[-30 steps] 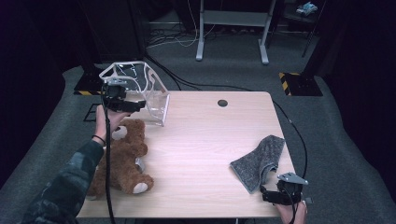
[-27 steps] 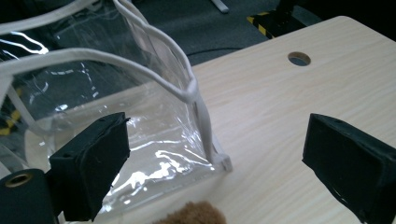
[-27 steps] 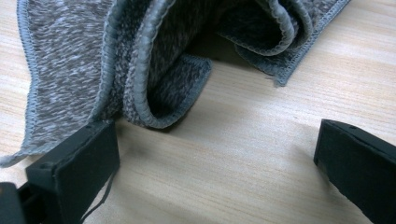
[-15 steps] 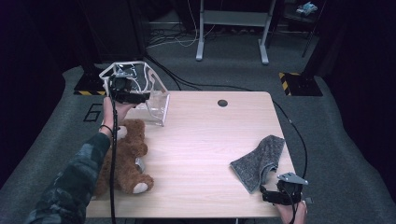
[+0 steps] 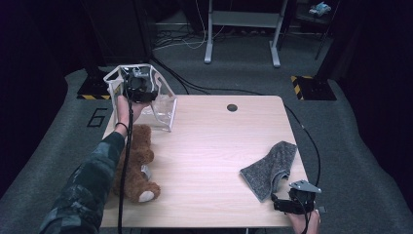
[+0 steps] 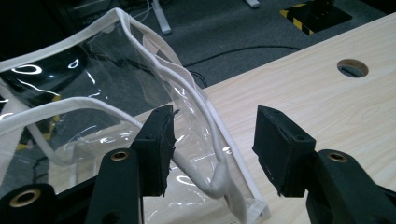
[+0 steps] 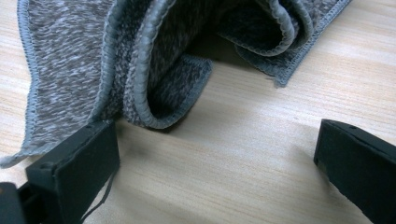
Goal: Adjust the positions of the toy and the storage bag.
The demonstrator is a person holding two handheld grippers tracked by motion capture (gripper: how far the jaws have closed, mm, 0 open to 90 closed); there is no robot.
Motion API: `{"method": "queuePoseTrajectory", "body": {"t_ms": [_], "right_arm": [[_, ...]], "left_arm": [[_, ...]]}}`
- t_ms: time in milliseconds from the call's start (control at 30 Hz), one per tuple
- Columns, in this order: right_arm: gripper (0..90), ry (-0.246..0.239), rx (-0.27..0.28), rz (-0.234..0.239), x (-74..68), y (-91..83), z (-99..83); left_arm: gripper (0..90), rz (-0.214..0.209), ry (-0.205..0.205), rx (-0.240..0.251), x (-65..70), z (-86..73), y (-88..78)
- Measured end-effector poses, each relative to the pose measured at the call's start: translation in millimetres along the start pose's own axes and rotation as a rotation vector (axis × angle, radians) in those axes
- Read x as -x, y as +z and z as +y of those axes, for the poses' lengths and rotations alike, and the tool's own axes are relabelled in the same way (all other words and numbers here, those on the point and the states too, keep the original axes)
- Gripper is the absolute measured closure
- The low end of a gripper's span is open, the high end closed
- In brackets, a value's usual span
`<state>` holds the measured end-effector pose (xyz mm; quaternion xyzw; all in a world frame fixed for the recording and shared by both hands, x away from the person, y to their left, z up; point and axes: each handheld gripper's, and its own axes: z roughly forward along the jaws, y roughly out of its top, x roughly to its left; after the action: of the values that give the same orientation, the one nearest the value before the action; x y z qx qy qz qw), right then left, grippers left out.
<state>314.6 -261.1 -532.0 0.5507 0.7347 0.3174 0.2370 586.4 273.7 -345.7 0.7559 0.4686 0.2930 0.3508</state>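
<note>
Your left gripper (image 6: 212, 140) is at the clear bag (image 5: 160, 105) on the far left corner of the surface (image 5: 214, 146); its jaws have just been closing, the white-trimmed rim between them but not yet pinched. Your right gripper (image 7: 215, 163) rests by the grey cloth (image 7: 116, 56), jaws wide apart, holding nothing

Dim lab space: lone wooden table (image 5: 204, 146), grey carpet, floor cables (image 5: 195, 87), hazard-striped equipment bases (image 5: 311, 85).
</note>
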Motion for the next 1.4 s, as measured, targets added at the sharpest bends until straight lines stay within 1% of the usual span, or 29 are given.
{"method": "queuePoseTrajectory", "body": {"t_ms": [100, 133, 167, 200, 233, 267, 300, 333, 367, 433, 467, 567, 600, 633, 667, 967, 1067, 1133, 1167, 1233, 1333, 1367, 1400], "right_arm": [[0.0, 0.0, 0.0, 0.0, 0.0, 0.0, 0.0], [0.0, 0.002, -0.001, 0.001, -0.2, 0.0, 0.1], [0.0, 0.002, -0.001, 0.001, -0.2, 0.0, 0.1], [0.0, 0.0, 0.0, 0.0, 0.0, 0.1, 0.1], [0.0, 0.0, 0.0, 0.0, 0.0, 0.1, 0.1], [0.0, 0.0, 0.0, 0.0, 0.0, 0.1, 0.1], [0.0, 0.002, -0.001, 0.001, -0.2, 0.0, 0.1], [0.0, 0.0, 0.0, 0.0, 0.0, 0.1, 0.1], [0.0, 0.0, 0.0, 0.0, 0.0, 0.1, 0.1], [0.0, 0.0, 0.0, 0.0, 0.0, 0.1, 0.1], [0.0, 0.001, 0.0, 0.0, -0.1, 0.1, 0.1], [0.0, 0.0, 0.0, 0.0, -0.1, 0.0, 0.0], [0.0, 0.0, 0.0, 0.0, -0.1, 0.0, 0.0], [0.0, 0.001, 0.0, 0.0, -0.2, 0.0, 0.0], [0.0, 0.001, 0.001, -0.001, -0.2, 0.0, 0.0], [0.0, 0.002, 0.001, -0.002, -0.2, 0.0, 0.0], [0.0, 0.003, 0.002, -0.002, -0.4, 0.0, -0.1], [0.0, 0.003, 0.002, -0.002, -0.4, 0.0, -0.1], [0.0, 0.004, 0.001, -0.002, -0.4, 0.0, -0.1], [0.0, 0.004, 0.001, -0.003, -0.4, 0.0, -0.2], [0.0, 0.005, 0.001, -0.003, -0.5, -0.1, -0.2], [0.0, 0.004, 0.001, -0.003, -0.5, 0.0, -0.2], [0.0, 0.005, 0.001, -0.003, -0.5, -0.1, -0.2]], "left_arm": [[49.2, 0.0, 0.007, -0.01, -0.9, 1.2, 3.2], [53.6, 0.005, 0.016, -0.017, -1.1, 1.2, 5.1], [53.6, 0.006, 0.02, -0.021, -1.3, 0.6, 7.3], [57.7, 0.0, 0.024, -0.042, -1.9, -0.3, 10.6], [61.3, -0.006, 0.025, -0.05, -2.4, -1.0, 12.5], [65.8, -0.017, 0.02, -0.05, -2.5, -1.9, 14.7], [70.4, -0.017, 0.02, -0.05, -2.5, -1.9, 14.7], [75.8, -0.03, 0.015, -0.056, -3.1, -2.8, 17.3], [80.0, -0.038, 0.013, -0.052, -3.6, -3.0, 17.9], [83.4, -0.055, 0.001, -0.052, -4.2, -2.2, 19.0], [84.0, -0.074, -0.01, -0.053, -5.0, -1.3, 19.3], [84.7, -0.08, -0.014, -0.056, -4.9, 1.0, 20.1], [84.7, -0.088, -0.009, -0.054, -4.7, 2.0, 20.9], [84.8, -0.087, -0.007, -0.055, -3.8, 2.9, 21.4], [84.9, -0.097, -0.009, -0.055, -2.4, 4.1, 22.4], [85.1, -0.117, 0.007, -0.051, 7.0, 9.3, 27.4], [85.2, -0.131, 0.018, -0.051, 11.0, 10.5, 28.6], [85.2, -0.132, 0.024, -0.054, 13.6, 11.7, 28.8], [85.2, -0.14, 0.029, -0.049, 15.5, 12.1, 29.6], [85.2, -0.145, 0.032, -0.054, 17.6, 13.0, 29.8], [85.2, -0.156, 0.028, -0.046, 23.0, 13.8, 31.0], [85.2, -0.167, 0.033, -0.045, 26.0, 14.4, 31.4], [85.2, -0.167, 0.033, -0.045, 26.0, 14.4, 31.4]]}}
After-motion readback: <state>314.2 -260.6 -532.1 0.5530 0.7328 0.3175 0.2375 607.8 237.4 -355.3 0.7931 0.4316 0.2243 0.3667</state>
